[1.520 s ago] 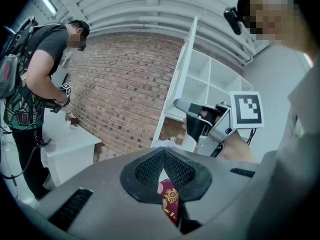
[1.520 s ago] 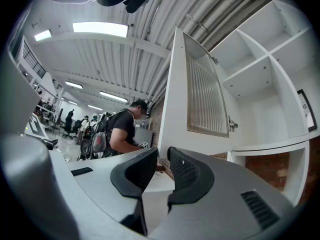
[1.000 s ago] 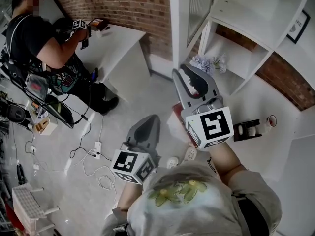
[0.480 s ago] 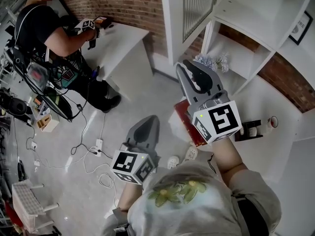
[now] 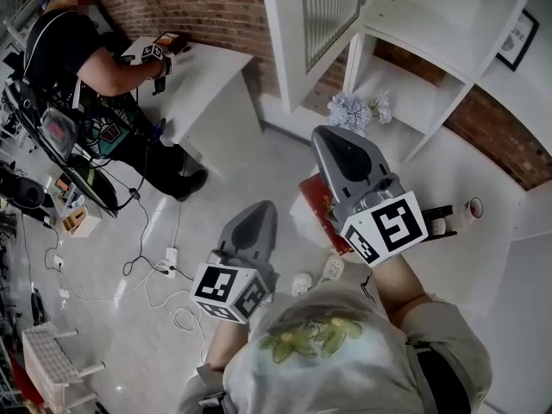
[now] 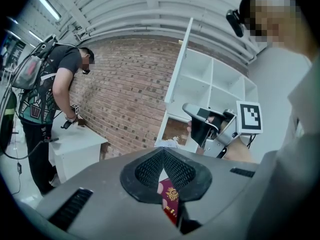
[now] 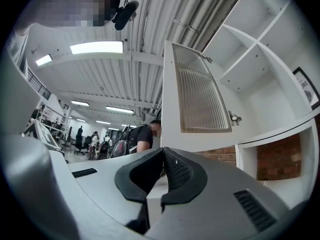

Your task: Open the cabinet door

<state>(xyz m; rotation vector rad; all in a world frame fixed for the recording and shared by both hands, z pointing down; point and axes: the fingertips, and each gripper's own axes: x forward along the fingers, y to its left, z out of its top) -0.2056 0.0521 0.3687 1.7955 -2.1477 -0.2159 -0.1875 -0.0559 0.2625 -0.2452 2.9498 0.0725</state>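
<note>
Brick wall behind; door [image 5: 332, 7] stands open, far-left of right gripper [image 5: 329, 138], which is nearer than left gripper [image 5: 260, 210]; both pairs of jaws pressed together, empty.

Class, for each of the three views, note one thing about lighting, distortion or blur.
Head view: even light, only faint shadows on the floor. Left gripper view: fisheye circle with black corners, brick wall in focus. Right gripper view: ceiling light blown out white, cabinet door edges slightly bowed.

A red brick wall [image 5: 216, 7] backs a white desk [image 5: 207, 65] standing on a pale grey floor [image 5: 241, 171]. Long strip lights [image 7: 96, 47] glow on the ribbed ceiling [image 7: 145, 29].
</note>
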